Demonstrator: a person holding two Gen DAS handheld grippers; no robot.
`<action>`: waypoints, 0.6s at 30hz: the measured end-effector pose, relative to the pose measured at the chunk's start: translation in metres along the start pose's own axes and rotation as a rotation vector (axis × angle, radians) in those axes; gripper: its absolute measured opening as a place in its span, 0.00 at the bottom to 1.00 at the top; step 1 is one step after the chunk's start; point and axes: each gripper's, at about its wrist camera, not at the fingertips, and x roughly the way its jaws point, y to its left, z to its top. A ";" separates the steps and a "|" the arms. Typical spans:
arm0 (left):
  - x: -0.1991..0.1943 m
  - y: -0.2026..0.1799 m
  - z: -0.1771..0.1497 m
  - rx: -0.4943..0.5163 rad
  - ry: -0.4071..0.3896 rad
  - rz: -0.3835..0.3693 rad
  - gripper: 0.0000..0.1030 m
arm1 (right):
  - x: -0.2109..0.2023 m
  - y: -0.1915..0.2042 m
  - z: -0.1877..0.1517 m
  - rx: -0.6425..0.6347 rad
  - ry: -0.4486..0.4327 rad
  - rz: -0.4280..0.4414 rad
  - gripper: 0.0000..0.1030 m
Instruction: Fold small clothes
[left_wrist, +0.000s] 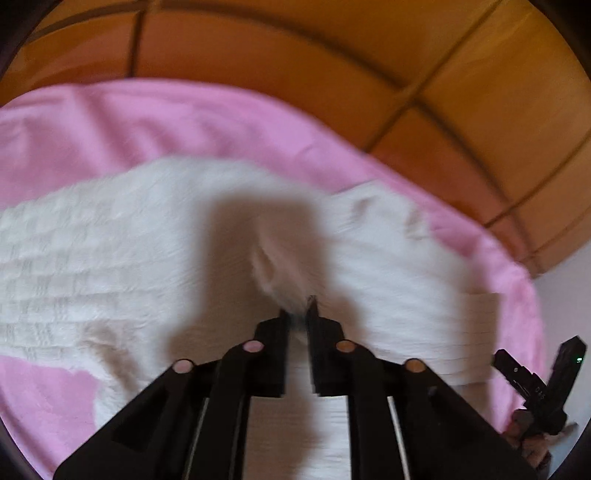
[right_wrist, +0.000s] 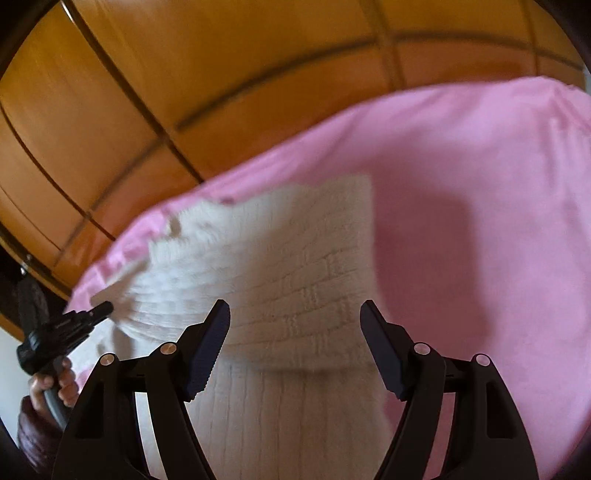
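Observation:
A white knitted garment (left_wrist: 110, 258) lies on a pink sheet (left_wrist: 184, 122). My left gripper (left_wrist: 297, 315) is shut on a pinched fold of the white garment (left_wrist: 273, 266) and holds it raised a little above the rest. In the right wrist view the same garment (right_wrist: 295, 266) lies spread ahead, and my right gripper (right_wrist: 293, 325) hovers over it, open and empty. The left gripper (right_wrist: 105, 308) shows at the left of that view, gripping the garment's edge. The right gripper (left_wrist: 535, 380) shows at the right edge of the left wrist view.
Orange wooden panels (left_wrist: 332, 55) stand behind the pink sheet; they also show in the right wrist view (right_wrist: 184, 74). The sheet's edge curves down at the right (left_wrist: 524, 280). The person's hand (right_wrist: 51, 384) holds the left gripper's handle.

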 end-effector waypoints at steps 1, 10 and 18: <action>0.001 0.008 -0.005 -0.009 0.002 0.006 0.30 | 0.017 -0.001 -0.004 0.005 0.032 -0.050 0.70; -0.055 0.043 -0.034 -0.042 -0.097 -0.028 0.65 | -0.008 0.037 -0.029 -0.120 -0.081 -0.164 0.74; -0.121 0.162 -0.084 -0.332 -0.174 -0.055 0.54 | -0.004 0.075 -0.096 -0.256 -0.029 -0.139 0.84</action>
